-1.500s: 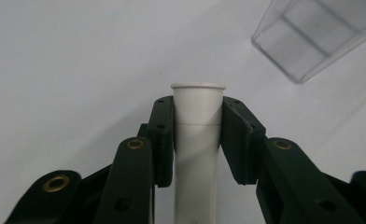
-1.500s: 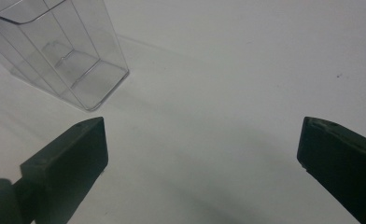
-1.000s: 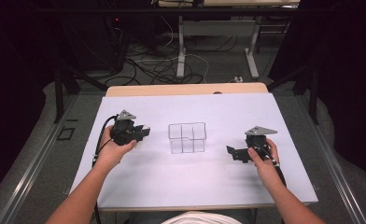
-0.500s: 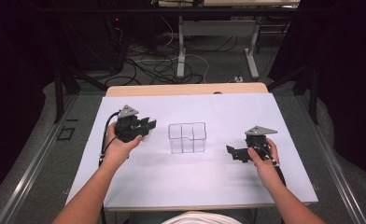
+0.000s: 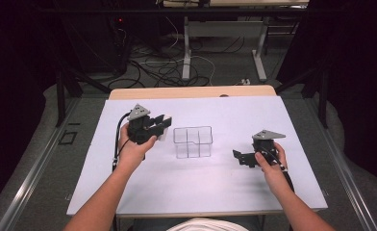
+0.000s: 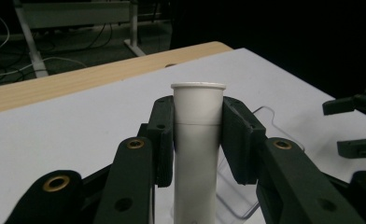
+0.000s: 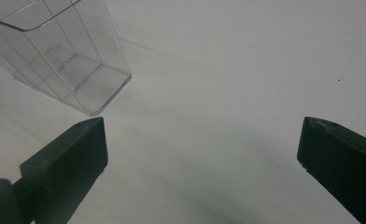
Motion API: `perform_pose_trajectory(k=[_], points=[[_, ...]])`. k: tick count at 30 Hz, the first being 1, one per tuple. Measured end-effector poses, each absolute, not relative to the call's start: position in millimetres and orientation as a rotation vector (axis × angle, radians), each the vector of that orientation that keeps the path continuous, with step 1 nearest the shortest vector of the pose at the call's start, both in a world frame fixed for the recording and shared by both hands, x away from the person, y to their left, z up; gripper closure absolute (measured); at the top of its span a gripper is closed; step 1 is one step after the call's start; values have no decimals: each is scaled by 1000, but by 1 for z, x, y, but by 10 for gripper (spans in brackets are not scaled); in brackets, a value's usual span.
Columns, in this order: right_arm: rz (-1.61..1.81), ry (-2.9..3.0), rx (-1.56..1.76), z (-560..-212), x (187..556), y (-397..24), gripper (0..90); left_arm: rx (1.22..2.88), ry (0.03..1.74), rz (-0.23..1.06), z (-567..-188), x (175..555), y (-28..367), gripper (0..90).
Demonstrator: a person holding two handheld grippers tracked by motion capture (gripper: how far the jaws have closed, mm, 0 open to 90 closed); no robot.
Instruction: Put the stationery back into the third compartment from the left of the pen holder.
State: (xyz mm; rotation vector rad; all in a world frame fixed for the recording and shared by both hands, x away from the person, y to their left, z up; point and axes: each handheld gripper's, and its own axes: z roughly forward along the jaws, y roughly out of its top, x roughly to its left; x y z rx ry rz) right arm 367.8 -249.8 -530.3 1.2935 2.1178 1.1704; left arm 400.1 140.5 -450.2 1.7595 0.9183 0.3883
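White table sheet, left gripper clamped on white tube – beside clear divided box, right gripper spread wide.

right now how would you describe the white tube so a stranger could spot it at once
On the white table, look left of the clear divided box. The left gripper holds the white tube upright between its black fingers; it is the one round, opaque white piece there.

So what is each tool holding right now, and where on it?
The left tool clamps a white tube just below its rim. The right tool is open, holding nothing.
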Motion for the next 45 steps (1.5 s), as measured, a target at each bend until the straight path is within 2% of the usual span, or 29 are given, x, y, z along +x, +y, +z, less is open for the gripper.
perform_pose_trajectory(k=[26,40,45], points=[[1206,2102,1302,-527,367,-251,9,1696,853,372,-451,398,64,675],[1439,2073,1308,-490,353,-209,0,1673,845,337,-452,396,55,675],[1523,2056,1362,-486,351,-194,152,1656,855,316,-452,396,54,675]])
